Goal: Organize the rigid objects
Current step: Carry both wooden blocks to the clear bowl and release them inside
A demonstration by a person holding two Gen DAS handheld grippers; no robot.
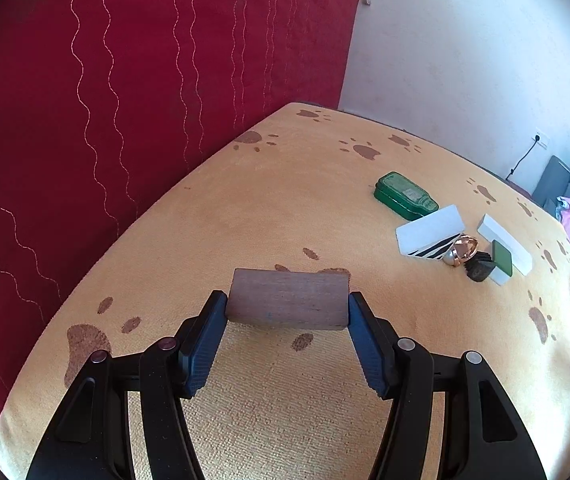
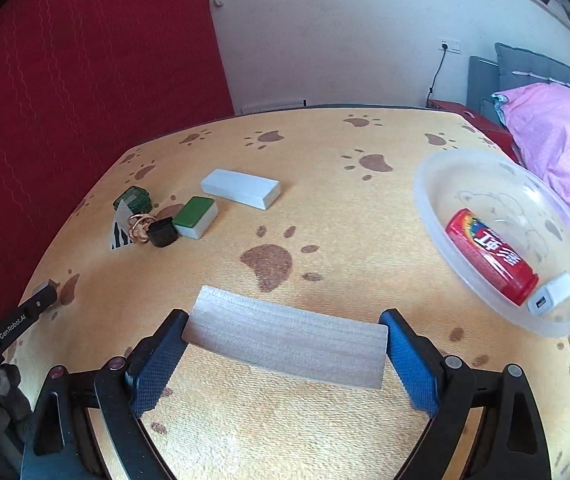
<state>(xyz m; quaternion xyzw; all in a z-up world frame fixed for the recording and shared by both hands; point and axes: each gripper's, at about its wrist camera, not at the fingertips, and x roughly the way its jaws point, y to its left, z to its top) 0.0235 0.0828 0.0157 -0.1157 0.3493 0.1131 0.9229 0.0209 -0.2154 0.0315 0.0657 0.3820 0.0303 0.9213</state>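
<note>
Orange cloth with brown paw prints (image 2: 325,208) over the whole table, red quilted fabric (image 1: 105,100) filling the upper left of both frames, white wall behind, pink bedding (image 2: 553,140) at the right edge. Largest on the cloth: clear plastic bowl (image 2: 437,208) at the right of the right-wrist frame, already with a red can (image 2: 489,256) and a small white charger (image 2: 551,298) lying inside, so probably the place for collecting. Next by size, pale grey-white wooden block (image 2: 285,340) at the lower centre of that frame, long and flat, fine grain along its length, clamped by its two short ends between the blue pads of the right gripper (image 2: 285,344), jaws wide and closed on it. Likely light, stiff, a little smooth; held only at the ends, so may swing or slip if tilted fast. Then brown wooden block (image 1: 289,300) at the centre of the left-wrist frame, shorter, dark reddish grain, one corner slightly worn, gripped at its short ends by the left gripper (image 1: 289,308), jaws about half open and pressing on it. Seems solid, not fragile, good grip on flat end faces. Remaining loose, at the centre left of the right-wrist frame: white block (image 2: 241,188), green-topped tile (image 2: 197,216), green tin (image 2: 133,198), striped card (image 2: 119,232), small black piece (image 2: 163,232), gold ring (image 2: 139,228), all close together, some touching. Ring and card probably hardest to pinch: thin, low on soft cloth.
</note>
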